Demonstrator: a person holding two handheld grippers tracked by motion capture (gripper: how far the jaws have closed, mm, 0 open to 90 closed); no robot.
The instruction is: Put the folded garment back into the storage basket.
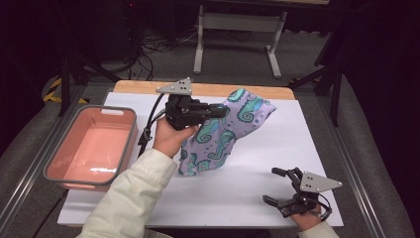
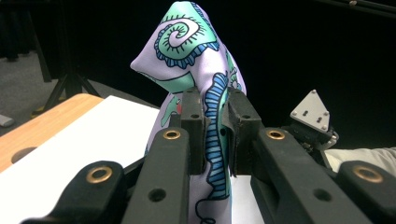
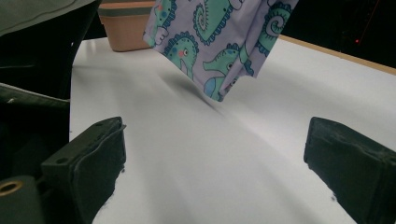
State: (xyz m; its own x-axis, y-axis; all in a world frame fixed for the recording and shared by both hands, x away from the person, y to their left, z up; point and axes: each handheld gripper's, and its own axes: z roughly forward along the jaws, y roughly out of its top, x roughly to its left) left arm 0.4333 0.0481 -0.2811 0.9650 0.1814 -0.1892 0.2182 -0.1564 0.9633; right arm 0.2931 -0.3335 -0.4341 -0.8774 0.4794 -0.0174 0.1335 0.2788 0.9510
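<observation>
While the left gripper pinches the seahorse-print cloth between its fingers at frame centre, the cloth hangs above the desk. The right gripper, lower right, rests with fingers spread.

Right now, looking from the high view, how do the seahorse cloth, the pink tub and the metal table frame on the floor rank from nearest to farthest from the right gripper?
1. seahorse cloth, up-left, held aloft by the left gripper.
2. pink tub, far left on the table.
3. metal table frame, on the floor beyond the table.

The right gripper rests near the table's front right.

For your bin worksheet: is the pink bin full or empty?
Empty. The high view shows the pink bin's bare inside, while the cloth hangs from the left claw.
</observation>
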